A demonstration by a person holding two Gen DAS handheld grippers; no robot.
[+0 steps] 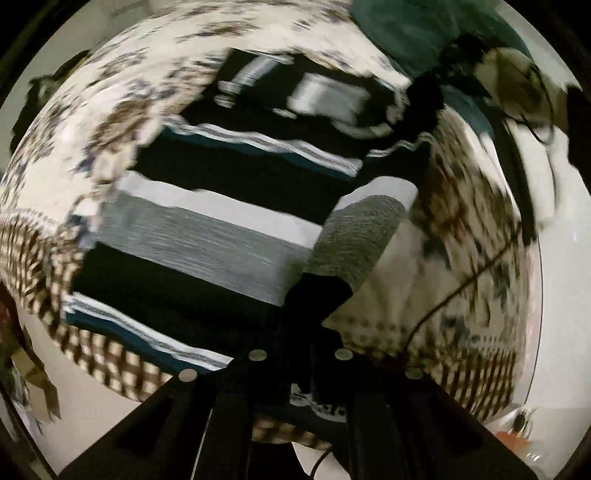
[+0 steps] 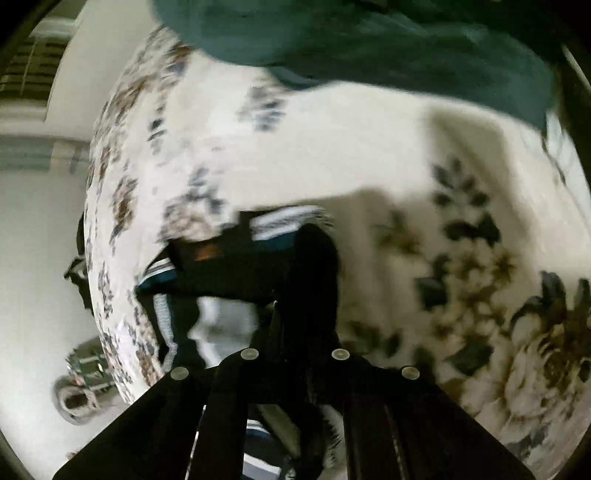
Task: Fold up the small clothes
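Observation:
A striped garment [image 1: 207, 225] with black, grey, white and teal bands lies spread on a floral cloth [image 1: 122, 107]. My left gripper [image 1: 314, 295] is shut on a folded-up black and grey corner of it. In the right wrist view my right gripper [image 2: 306, 266] is shut on a black edge of the same striped garment [image 2: 229, 266], which hangs and bunches to the left of the fingers. The other gripper [image 1: 424, 92] shows as a dark blurred shape at the garment's far edge in the left wrist view. Both views are motion-blurred.
The floral cloth [image 2: 388, 166] covers a rounded surface with a checked border [image 1: 37, 251]. A dark teal cloth [image 2: 369, 40] lies at the far side; it also shows in the left wrist view [image 1: 424, 29]. A thin black cable [image 1: 461, 288] crosses the cloth. Pale floor [image 2: 33, 258] lies beyond the left edge.

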